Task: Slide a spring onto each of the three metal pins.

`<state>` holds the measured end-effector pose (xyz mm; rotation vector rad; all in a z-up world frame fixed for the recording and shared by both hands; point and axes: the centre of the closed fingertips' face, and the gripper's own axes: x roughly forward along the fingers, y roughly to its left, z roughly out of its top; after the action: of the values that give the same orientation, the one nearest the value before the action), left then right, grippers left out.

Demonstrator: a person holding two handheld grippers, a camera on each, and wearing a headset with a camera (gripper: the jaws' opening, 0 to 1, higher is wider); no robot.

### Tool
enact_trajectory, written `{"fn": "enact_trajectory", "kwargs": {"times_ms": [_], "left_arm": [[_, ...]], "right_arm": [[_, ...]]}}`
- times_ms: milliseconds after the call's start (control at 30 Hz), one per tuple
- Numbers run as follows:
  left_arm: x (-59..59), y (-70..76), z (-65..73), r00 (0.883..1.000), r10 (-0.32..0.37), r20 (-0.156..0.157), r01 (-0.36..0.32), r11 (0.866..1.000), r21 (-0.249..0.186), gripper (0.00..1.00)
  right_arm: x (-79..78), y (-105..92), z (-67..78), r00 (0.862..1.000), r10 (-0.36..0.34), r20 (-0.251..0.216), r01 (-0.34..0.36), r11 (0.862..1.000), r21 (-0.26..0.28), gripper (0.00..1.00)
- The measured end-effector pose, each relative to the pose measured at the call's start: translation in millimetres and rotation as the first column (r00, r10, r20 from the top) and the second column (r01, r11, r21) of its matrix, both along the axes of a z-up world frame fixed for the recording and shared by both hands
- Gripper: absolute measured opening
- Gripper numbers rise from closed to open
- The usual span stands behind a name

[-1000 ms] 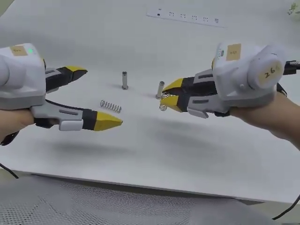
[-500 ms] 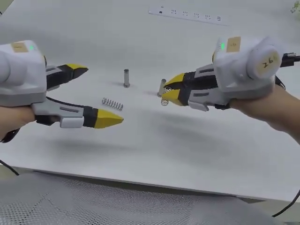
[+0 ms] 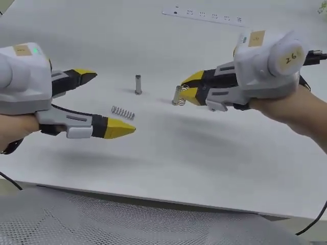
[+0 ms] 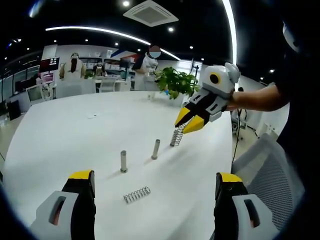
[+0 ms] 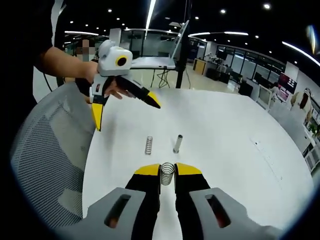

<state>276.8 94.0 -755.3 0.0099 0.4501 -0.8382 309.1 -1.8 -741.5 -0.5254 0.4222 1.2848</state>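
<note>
- In my head view the matte white tabletop [image 3: 168, 163] is evenly bright, with soft grey shadows under my left gripper [image 3: 113, 103] and right gripper [image 3: 185, 92].
- The long curved ceiling light strip [image 4: 100, 31] glares against a dark ceiling.
- Fisheye edges bend. The thin steel coil spring [image 5: 167, 173] is sharp, the far office soft.

Pins [image 3: 138, 84] [image 3: 177, 95] upright; loose spring [image 3: 122, 113] lying flat; second spring [image 5: 167, 175] clamped in right tongs [image 3: 185, 92].

left gripper [image 3: 114, 103], right gripper [image 3: 185, 92]: white shells, black jaws, yellow tips, tan stickers. pinched spring [image 5: 167, 173], loose spring [image 3: 122, 113], one pin [image 3: 138, 84], other pin [image 3: 177, 95]: plain silver-grey metal. table [image 3: 204, 153] flat white. power strip [image 3: 207, 15] white, dark dots. chair mesh [image 3: 127, 219] grey.
</note>
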Motion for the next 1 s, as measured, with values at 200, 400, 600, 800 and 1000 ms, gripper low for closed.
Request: {"fn": "enact_trajectory", "kwargs": {"times_ms": [200,400,600,800,1000], "left_arm": [[-0.3,2.0,-1.3,1.0,0.002,-0.002,-0.002,1.0,0.003,0.98],[-0.6,3.6,-1.4,1.0,0.01,-0.005,-0.01,1.0,-0.005,0.98],[-0.5,6.0,-3.0,1.0,0.015,-0.007,-0.015,1.0,-0.002,0.98],[0.4,6.6,-3.2,1.0,0.014,-0.008,-0.014,1.0,-0.001,0.98],[1.3,6.7,-2.7,1.0,0.015,-0.008,-0.016,1.0,-0.004,0.98]], "right_arm": [[14.7,1.5,1.6,0.999,-0.037,0.006,0.037,0.999,0.009,0.08],[28.2,0.4,1.7,0.997,-0.077,0.0,0.077,0.997,0.02,0.08],[37.3,-1.6,2.7,0.994,-0.105,-0.012,0.106,0.994,0.034,0.08],[42.3,-0.1,2.1,0.993,-0.116,-0.018,0.116,0.993,0.037,0.08],[46.5,2.5,1.1,0.993,-0.118,-0.024,0.119,0.992,0.04,0.08]]}}
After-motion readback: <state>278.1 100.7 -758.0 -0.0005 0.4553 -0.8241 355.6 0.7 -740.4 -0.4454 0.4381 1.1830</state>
